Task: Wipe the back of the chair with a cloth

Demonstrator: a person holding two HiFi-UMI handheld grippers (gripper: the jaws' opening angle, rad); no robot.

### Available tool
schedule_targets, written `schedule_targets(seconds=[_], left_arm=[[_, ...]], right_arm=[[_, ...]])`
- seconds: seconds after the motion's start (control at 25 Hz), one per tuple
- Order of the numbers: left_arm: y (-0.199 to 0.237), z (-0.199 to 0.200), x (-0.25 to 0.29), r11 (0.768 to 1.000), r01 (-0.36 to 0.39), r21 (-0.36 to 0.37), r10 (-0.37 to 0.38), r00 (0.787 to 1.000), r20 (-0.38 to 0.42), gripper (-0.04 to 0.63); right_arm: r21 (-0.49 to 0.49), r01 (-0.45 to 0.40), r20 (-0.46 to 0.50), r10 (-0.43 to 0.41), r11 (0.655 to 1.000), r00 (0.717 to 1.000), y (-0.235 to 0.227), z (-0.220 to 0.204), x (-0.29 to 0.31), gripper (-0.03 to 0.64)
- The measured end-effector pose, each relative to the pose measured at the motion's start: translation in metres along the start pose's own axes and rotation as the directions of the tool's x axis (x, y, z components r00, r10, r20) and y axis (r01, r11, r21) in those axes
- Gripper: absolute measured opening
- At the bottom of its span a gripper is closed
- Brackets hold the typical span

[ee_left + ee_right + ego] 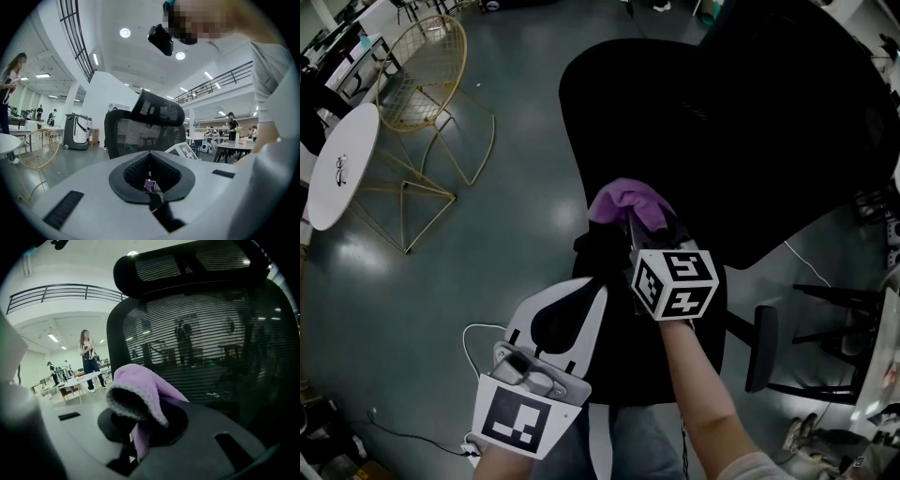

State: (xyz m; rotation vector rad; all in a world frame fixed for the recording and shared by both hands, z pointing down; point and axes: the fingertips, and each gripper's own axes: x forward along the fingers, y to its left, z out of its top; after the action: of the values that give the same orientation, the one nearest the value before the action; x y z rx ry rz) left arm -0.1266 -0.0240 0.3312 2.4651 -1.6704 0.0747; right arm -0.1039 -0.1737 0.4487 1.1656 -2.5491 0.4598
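cloth (140, 390): purple, fluffy, clenched in right gripper (632, 225)
chair back (211, 348): black mesh, curved rim, near cloth
left gripper (150, 157): closed, empty
floor (487, 234): open at left

Item: purple cloth (140, 397), pinched in my right gripper (138, 427).
Jaws closed on its fold. Mesh chair back (201, 348) fills 12 to 3 o'clock, headrest (187, 266) at 12; person (87, 359) standing at 9.
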Motion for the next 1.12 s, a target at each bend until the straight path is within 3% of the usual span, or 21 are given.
schedule_targets(seconds=[0.24, 0.76, 1.12], left_arm=[[0.014, 0.0, -0.011, 1.0, -0.016, -0.003, 0.016, 1.0, 0.002, 0.012], [0.014, -0.006, -0.012, 1.0, -0.015, -0.001, 0.015, 1.0, -0.012, 0.012], [0.015, -0.016, -0.014, 1.0, -0.014, -0.01, 0.014, 1.0, -0.022, 0.012]], right_arm=[[-0.013, -0.041, -0.023, 0.041, 0.999, 0.999, 0.031, -0.002, 0.015, 0.048], [-0.013, -0.044, 0.028, 0.044, 0.999, 0.999, 0.032, -0.005, 0.015, 0.046], [0.009, -0.054, -0.028, 0.054, 0.998, 0.998, 0.033, -0.041, 0.018, 0.046]])
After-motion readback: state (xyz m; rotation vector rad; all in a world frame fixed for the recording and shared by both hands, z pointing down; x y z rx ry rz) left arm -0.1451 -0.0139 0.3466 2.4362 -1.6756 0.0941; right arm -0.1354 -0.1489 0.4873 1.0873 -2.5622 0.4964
